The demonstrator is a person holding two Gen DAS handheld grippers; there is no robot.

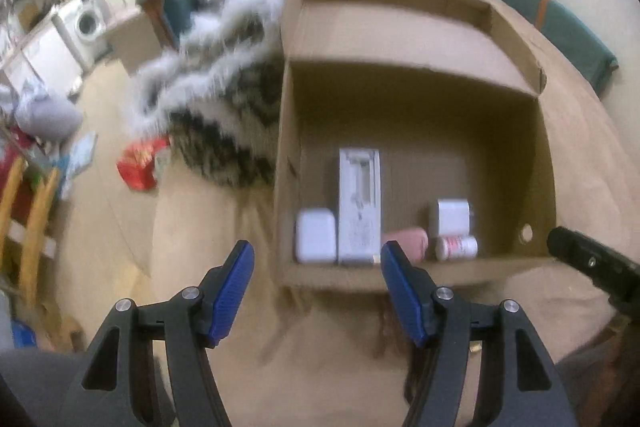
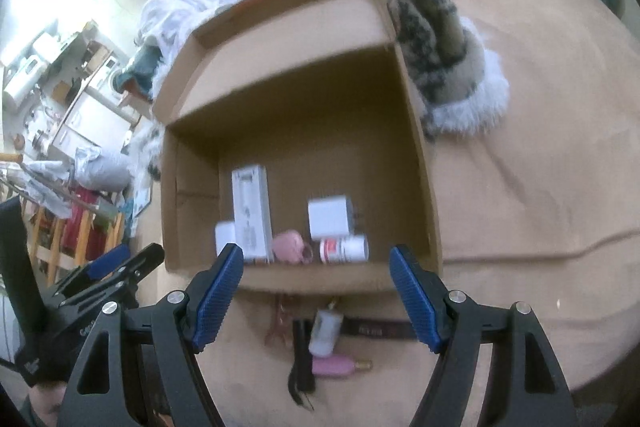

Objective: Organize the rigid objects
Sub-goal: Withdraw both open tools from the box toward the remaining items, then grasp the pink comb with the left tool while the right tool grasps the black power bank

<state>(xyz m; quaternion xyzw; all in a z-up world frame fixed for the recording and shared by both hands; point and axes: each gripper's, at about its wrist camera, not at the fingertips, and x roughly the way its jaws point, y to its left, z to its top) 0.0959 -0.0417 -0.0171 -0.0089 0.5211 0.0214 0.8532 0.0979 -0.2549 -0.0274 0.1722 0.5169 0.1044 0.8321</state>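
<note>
The left gripper (image 1: 317, 263) is spread wide with nothing between its blue pads (image 1: 232, 291), held low over the tan bedcover (image 1: 224, 211) just short of the near wall of the cardboard box (image 1: 288, 167). The right gripper (image 2: 316, 267) is likewise wide and holds nothing, pointing at the same near wall from slightly to the right; the left gripper shows at its lower left.

Inside the box, along the near wall, stand a small white box (image 1: 316, 235), a tall white carton (image 1: 359, 203), a pink item (image 1: 406, 241), a white bottle (image 1: 456, 247) lying on its side, and a white cube (image 1: 452, 215) behind it.

Outside, on the bedcover under the right gripper, lie a white bottle with a gold tip (image 2: 325, 331), a pink bottle (image 2: 334, 367), a black comb (image 2: 302, 367), a brown clip (image 2: 278, 323) and a dark strap (image 2: 376, 329).

A furry blanket (image 2: 436, 51) rests against the box's side.
</note>
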